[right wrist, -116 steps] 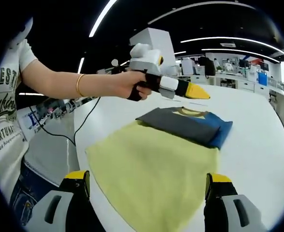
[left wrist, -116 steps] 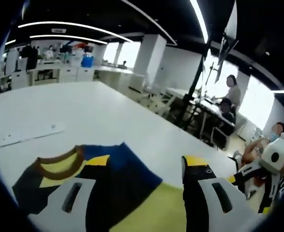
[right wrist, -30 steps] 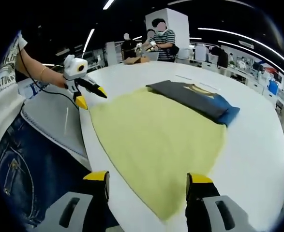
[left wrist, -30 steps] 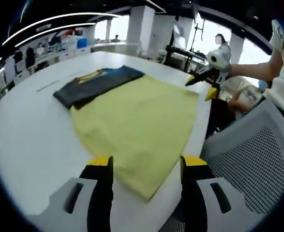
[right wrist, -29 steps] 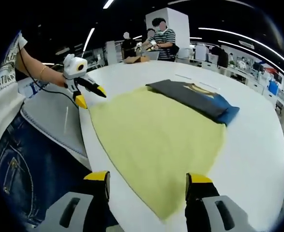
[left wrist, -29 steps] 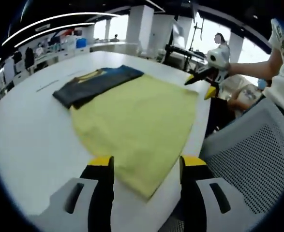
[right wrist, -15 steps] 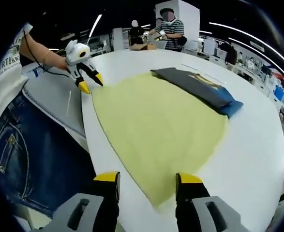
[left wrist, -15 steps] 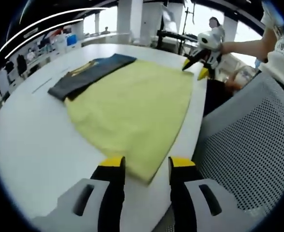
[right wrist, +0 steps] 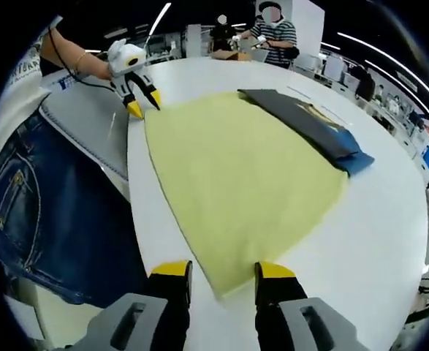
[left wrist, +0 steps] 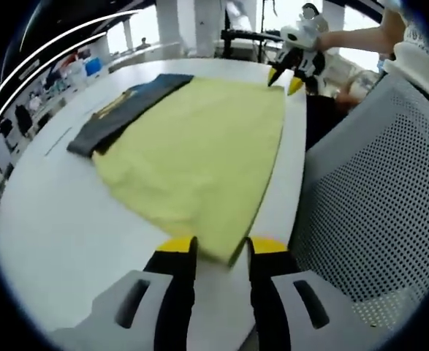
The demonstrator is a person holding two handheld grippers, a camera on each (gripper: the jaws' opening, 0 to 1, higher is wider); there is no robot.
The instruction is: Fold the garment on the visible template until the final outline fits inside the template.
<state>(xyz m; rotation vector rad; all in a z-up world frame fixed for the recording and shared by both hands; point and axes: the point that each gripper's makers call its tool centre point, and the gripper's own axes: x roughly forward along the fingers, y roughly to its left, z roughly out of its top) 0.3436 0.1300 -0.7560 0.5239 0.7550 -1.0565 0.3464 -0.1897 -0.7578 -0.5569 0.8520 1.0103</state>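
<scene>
Two cloths lie on the white table (left wrist: 46,241): a big pale yellow sheet (left wrist: 199,146), matte and finely woven, spread flat with a curved outline, and a dark folded garment (left wrist: 123,110) along its far edge. The garment is a long narrow rectangle of charcoal knit with a blue end and a mustard collar band. In the right gripper view it lies half on the sheet's (right wrist: 236,175) far side and half on bare table, the blue end of the garment (right wrist: 313,128) reaching past the sheet's edge.

The left gripper (left wrist: 220,252) has yellow-tipped black jaws on grey moulded bodies. They stand a little apart, one on each side of the sheet's near corner at the table's edge; whether they touch the cloth cannot be told. The right gripper (right wrist: 223,276) has its jaws likewise slightly apart, astride the opposite near corner. Each gripper shows small in the other's view, at the far corner of the sheet, held by a hand (right wrist: 90,66) with a bracelet at the wrist.

The table is smooth, glossy and round-edged. A grey mesh chair back (left wrist: 367,190) stands beside it, and blue jeans (right wrist: 46,205) show at its edge. Around is an open office with strip lights, white pillars, desks and people (right wrist: 272,29) at a far bench.
</scene>
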